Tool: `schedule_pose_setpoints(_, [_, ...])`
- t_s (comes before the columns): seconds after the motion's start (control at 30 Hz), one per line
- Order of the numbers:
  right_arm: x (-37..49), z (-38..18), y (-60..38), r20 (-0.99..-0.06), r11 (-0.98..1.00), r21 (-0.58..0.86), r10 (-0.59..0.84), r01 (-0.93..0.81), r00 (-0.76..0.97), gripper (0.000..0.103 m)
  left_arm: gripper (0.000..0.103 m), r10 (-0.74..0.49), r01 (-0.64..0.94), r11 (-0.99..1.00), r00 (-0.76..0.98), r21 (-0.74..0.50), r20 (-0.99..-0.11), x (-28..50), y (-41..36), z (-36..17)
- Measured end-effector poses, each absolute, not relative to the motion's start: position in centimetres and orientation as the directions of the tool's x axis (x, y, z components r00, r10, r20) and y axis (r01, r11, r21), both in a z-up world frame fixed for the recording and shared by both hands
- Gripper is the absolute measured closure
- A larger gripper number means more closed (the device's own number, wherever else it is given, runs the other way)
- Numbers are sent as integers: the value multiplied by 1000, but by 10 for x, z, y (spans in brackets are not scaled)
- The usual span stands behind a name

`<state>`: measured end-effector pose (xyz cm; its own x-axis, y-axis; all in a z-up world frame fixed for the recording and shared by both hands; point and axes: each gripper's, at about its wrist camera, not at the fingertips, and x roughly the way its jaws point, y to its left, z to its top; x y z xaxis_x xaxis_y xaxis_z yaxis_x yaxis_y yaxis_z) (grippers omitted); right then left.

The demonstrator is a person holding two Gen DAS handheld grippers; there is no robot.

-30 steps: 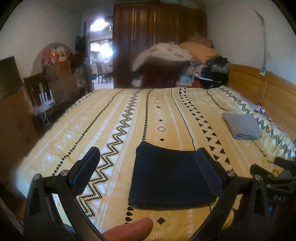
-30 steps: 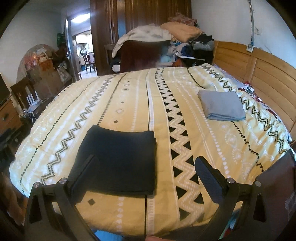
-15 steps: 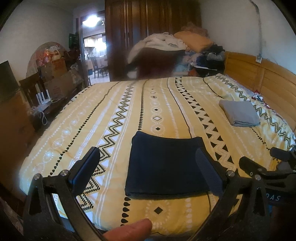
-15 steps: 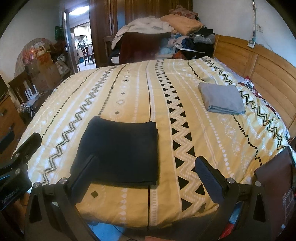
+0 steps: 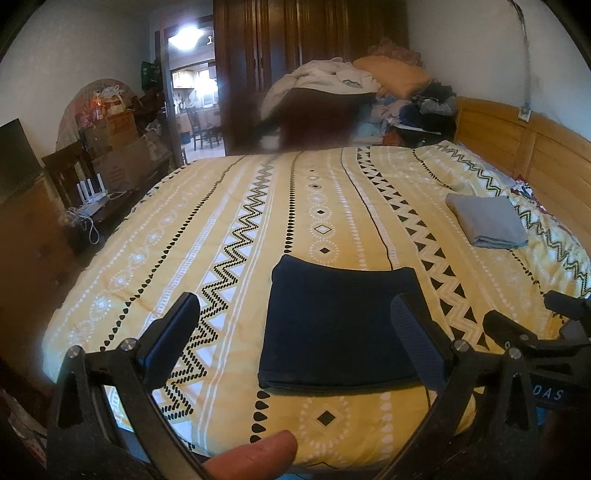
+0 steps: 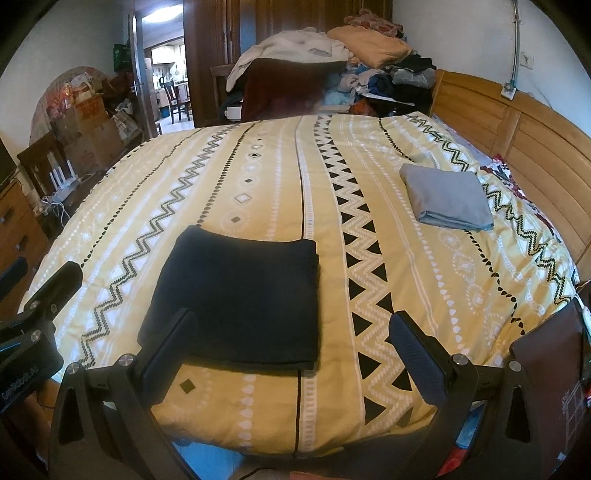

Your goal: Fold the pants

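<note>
Both tools hang back from the near edge of the bed [image 5: 221, 229], the left gripper [image 5: 295, 328] spread wide and empty, which suggests the folding is finished. The navy pants [image 6: 240, 295] lie as a flat, squared packet on the yellow quilt close to that edge, touched by neither tool. The right gripper [image 6: 295, 339] is likewise wide and empty, and farther right a folded grey cloth [image 6: 447, 199] rests near the headboard [image 6: 517, 125], well apart.

I see soft, dim room light; the ceiling lamp [image 5: 187, 36] beyond the doorway glares white. Fisheye bends the edges, corners go black, and the wardrobe [image 5: 295, 55] beside the lamp smears.
</note>
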<state>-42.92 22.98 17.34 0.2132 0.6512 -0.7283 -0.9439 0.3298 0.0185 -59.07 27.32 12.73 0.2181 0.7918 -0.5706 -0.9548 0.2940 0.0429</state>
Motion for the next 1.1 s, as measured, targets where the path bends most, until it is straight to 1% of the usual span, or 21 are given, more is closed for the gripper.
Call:
schedule_pose_setpoints(0.23, [-428, 169, 233, -737, 326, 15, 642, -945, 210, 0, 0, 779, -954, 296, 219, 37, -587, -591, 277, 126])
schedule_pose_setpoints(1.1, [-431, 169, 231, -741, 320, 17, 640, -947, 203, 0, 0, 773, -957, 288, 210, 35, -599, -598, 279, 129])
